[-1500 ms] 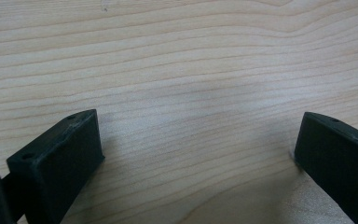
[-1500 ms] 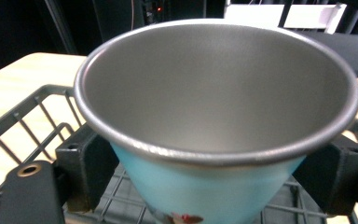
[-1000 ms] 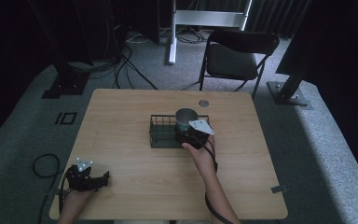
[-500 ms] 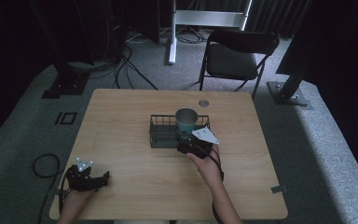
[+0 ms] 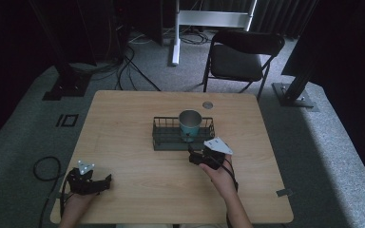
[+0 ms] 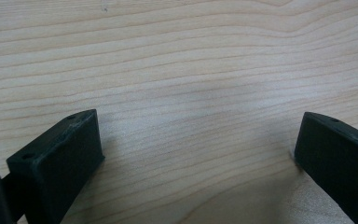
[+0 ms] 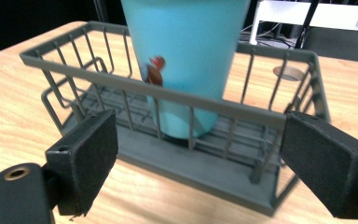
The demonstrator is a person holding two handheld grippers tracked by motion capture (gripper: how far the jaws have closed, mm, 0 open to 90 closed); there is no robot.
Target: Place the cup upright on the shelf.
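We hold the left gripper [image 5: 105,180] low at our near left side, its jaws wide apart, pointing right. Our right hand [image 5: 222,174] reaches forward with the right gripper [image 5: 190,153], its jaws also spread wide, aimed ahead.

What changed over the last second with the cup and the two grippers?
The right gripper let go of the teal cup and drew back toward the person, jaws open. The cup stands upright in the wire basket. The left gripper, basket and table stayed put.
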